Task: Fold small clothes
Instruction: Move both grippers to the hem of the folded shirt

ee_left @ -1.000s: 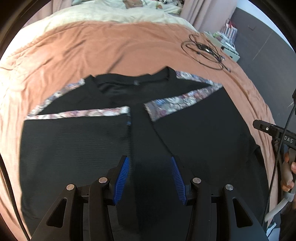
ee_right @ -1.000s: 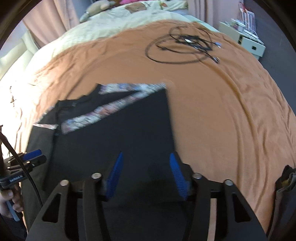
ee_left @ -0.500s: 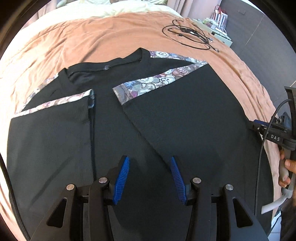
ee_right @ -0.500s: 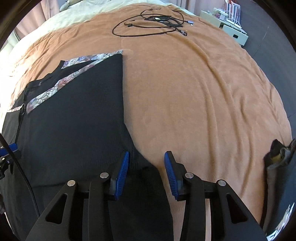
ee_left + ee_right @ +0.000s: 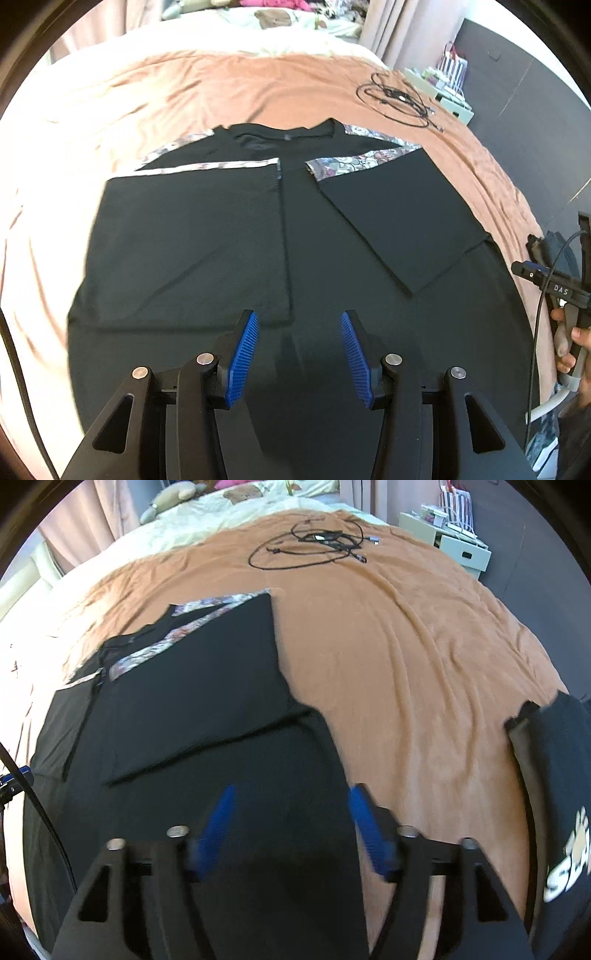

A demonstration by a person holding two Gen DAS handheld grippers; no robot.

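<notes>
Black shirt (image 5: 295, 236) spread flat on the bed's brown blanket (image 5: 258, 88), both patterned sleeves already folded inward, ready for a lengthwise fold. Left claw (image 5: 299, 354) and right claw (image 5: 291, 830) hang over its hem, the nearest edge, jaws opening, gripping nothing (cables (image 5: 399, 99) lie beyond the collar).

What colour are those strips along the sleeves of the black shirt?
The sleeve strips are a multicoloured cartoon-like print, mostly pinks, greys and blues; clearest in the left wrist view.

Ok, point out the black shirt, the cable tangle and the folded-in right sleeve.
black shirt (image 5: 303, 258), left wrist view, centre body panel.
cable tangle (image 5: 314, 542), right wrist view, knotted middle.
folded-in right sleeve (image 5: 399, 218), left wrist view, black sleeve panel.
</notes>
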